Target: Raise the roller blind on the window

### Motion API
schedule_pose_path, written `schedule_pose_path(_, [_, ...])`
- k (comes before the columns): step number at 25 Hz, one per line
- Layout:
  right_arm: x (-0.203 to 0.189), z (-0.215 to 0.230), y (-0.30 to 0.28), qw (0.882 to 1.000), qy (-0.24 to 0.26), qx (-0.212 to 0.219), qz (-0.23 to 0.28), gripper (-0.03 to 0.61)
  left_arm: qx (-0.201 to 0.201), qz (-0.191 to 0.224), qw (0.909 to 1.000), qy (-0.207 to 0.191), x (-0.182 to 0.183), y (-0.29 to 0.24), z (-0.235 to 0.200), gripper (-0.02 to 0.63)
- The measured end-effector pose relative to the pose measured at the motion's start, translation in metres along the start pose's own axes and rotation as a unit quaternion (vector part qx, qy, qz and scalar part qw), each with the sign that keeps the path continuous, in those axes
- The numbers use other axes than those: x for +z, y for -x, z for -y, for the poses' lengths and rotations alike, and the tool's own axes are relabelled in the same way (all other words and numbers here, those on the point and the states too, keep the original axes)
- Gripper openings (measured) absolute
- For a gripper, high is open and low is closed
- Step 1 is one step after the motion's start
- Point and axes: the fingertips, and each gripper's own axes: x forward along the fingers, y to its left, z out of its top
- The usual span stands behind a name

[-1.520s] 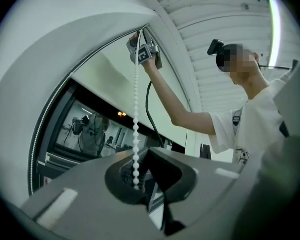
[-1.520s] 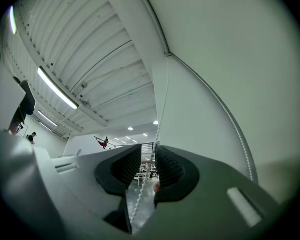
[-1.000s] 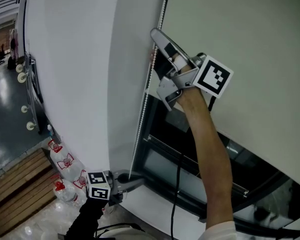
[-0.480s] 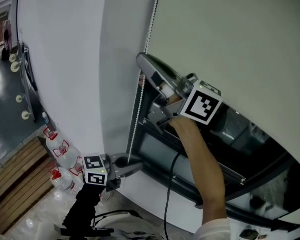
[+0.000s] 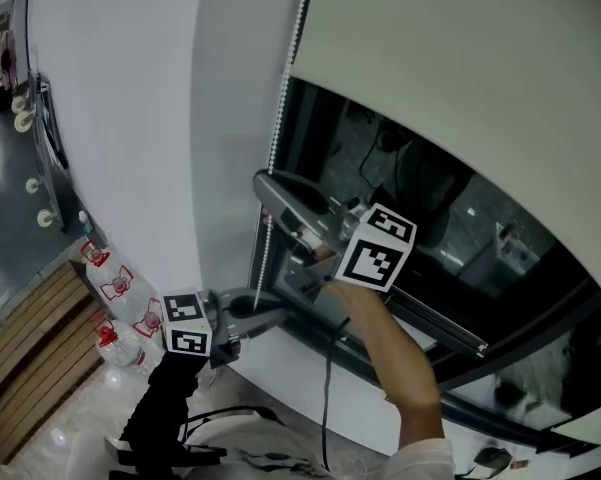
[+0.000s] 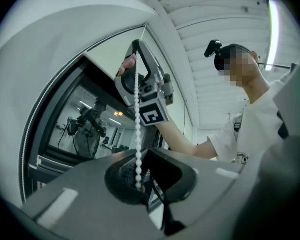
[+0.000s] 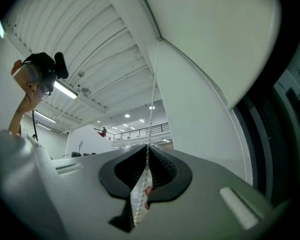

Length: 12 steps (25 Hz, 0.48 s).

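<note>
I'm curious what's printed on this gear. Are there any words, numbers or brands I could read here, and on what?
No readable text anywhere.
Marker cubes: black-and-white square patterns only, no letters.
Water bottles: red labels, too small to read.

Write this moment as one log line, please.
left gripper: shut on bead chain | right gripper: shut on bead chain, higher up | roller blind: partly raised

wall left of bead chain, pane right

Matt fabric roller blind, white plastic bead chain, glossy window glass, wooden planks
</note>
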Motion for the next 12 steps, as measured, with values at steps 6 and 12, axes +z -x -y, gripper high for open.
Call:
schedule_pose_path(6, [-0.042, -0.002, 0.013, 0.999, -0.029, -0.003, -0.023, 0.012, 0.005, 0.005, 1.0000, -0.002, 0.004, 0.002, -0.003, -0.002])
schedule_pose_path(12, [-0.035, -0.005, 0.009, 0.999, -0.020, -0.002, -0.025, 0.022, 0.002, 0.010, 0.9999, -0.008, 0.007, 0.006, 0.000, -0.002])
